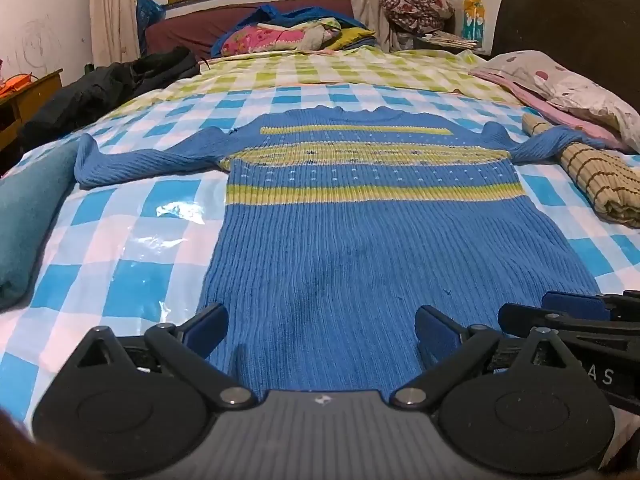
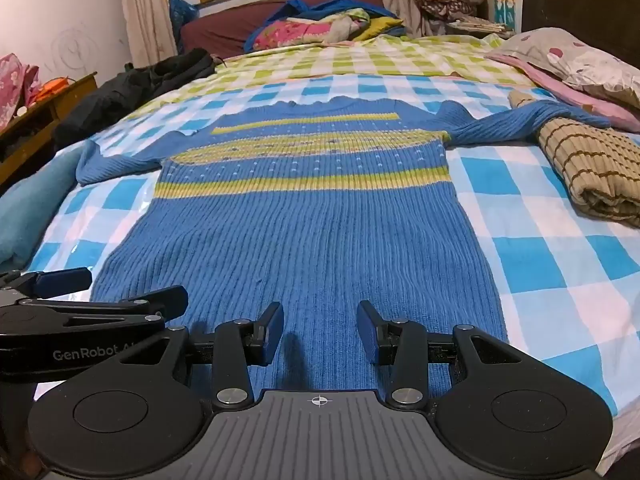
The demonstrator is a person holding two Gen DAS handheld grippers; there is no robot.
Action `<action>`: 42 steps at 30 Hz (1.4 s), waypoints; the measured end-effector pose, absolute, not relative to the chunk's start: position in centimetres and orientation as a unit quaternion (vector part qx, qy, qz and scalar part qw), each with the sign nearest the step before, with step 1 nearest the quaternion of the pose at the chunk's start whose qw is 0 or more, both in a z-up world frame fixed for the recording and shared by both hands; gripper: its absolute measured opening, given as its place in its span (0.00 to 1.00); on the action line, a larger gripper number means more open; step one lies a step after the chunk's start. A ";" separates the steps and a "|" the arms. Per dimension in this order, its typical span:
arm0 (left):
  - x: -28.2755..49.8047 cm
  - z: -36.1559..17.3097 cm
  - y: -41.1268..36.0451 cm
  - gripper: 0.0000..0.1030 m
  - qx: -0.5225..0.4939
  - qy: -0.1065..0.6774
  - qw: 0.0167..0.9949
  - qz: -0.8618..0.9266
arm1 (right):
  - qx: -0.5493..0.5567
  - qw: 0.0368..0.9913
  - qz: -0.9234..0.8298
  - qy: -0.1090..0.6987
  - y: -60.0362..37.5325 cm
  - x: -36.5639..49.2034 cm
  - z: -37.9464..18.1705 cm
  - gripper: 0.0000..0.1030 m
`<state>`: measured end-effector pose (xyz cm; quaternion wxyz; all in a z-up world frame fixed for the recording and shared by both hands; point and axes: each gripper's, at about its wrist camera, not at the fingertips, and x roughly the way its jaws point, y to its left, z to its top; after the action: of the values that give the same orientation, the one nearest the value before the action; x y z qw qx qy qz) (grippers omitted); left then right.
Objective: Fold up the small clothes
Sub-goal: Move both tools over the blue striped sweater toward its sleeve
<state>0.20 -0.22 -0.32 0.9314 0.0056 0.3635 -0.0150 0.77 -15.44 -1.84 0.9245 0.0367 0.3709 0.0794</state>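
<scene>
A small blue knitted sweater (image 1: 352, 232) with yellow-green stripes lies flat on the checked bed, sleeves spread out to both sides, hem toward me. It also shows in the right wrist view (image 2: 304, 232). My left gripper (image 1: 322, 330) is open above the hem's left half, holding nothing. My right gripper (image 2: 320, 330) is open above the hem's right half, holding nothing. The right gripper also shows at the right edge of the left wrist view (image 1: 560, 312). The left gripper shows at the left edge of the right wrist view (image 2: 80, 288).
A blue-and-white checked plastic sheet (image 1: 132, 240) covers the bed. A teal cloth (image 1: 28, 216) lies at the left. A rolled beige striped garment (image 2: 592, 164) lies under the right sleeve's end. Pillows (image 2: 580, 60), a black jacket (image 1: 112, 84) and piled bedding (image 1: 288, 34) lie farther back.
</scene>
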 end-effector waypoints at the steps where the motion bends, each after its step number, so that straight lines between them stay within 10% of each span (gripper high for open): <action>1: 0.2 -0.2 -0.3 1.00 0.008 0.363 0.932 -0.014 | 0.037 0.925 0.080 0.371 -15.5 0.8 -1.8 0.39; 42: 8.0 3.0 -5.3 0.96 0.033 0.328 0.944 -0.017 | 0.089 0.941 0.057 0.323 -19.9 7.2 0.5 0.37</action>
<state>7.96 -5.29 3.00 0.9441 0.0327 0.3276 -0.0167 7.24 -19.87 0.45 0.9407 0.0886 0.3225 0.0573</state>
